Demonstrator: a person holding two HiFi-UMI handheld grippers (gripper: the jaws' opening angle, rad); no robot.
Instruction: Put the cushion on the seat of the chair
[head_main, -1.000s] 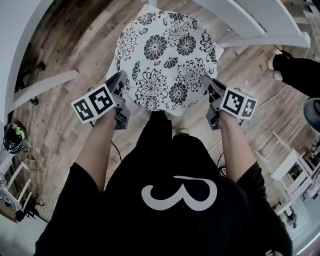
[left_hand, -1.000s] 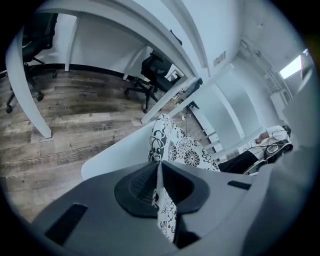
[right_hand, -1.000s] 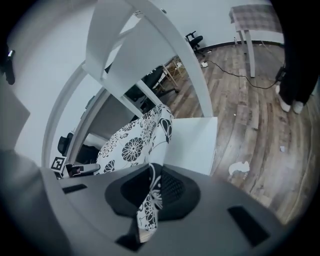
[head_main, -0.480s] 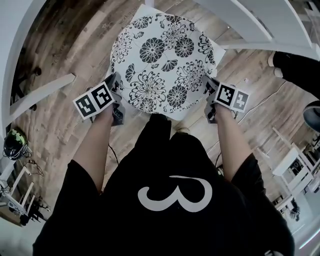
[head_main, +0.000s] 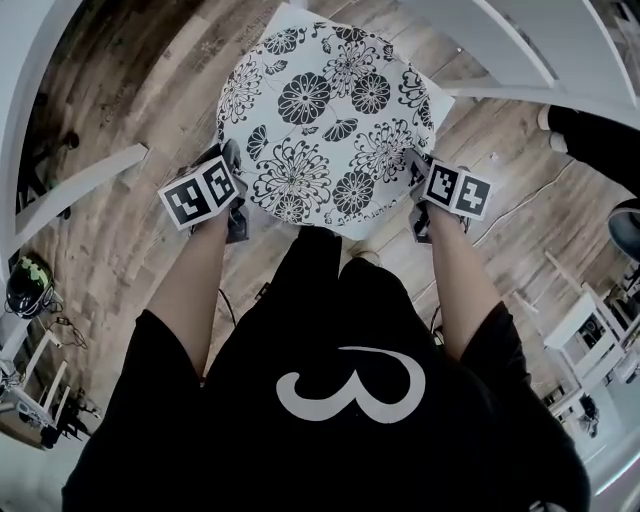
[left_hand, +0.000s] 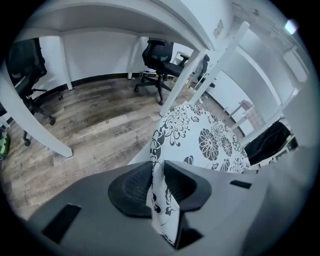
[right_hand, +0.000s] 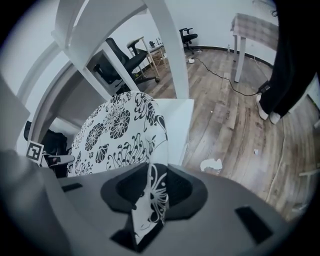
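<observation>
Cushion (head_main: 325, 120), round with a black floral print, lies flat on the white chair seat (head_main: 439, 98), whose corners show past its rim. You hold it at two opposite edges near your body. Left gripper (head_main: 232, 165): jaws opening, the cushion's rim between the pads and touching both. Right gripper (head_main: 418, 172): jaws opening wider, with a fold of the rim filling the gap between the pads. Both grippers point steeply down beside the seat, above the wooden floor (head_main: 130, 240).
</observation>
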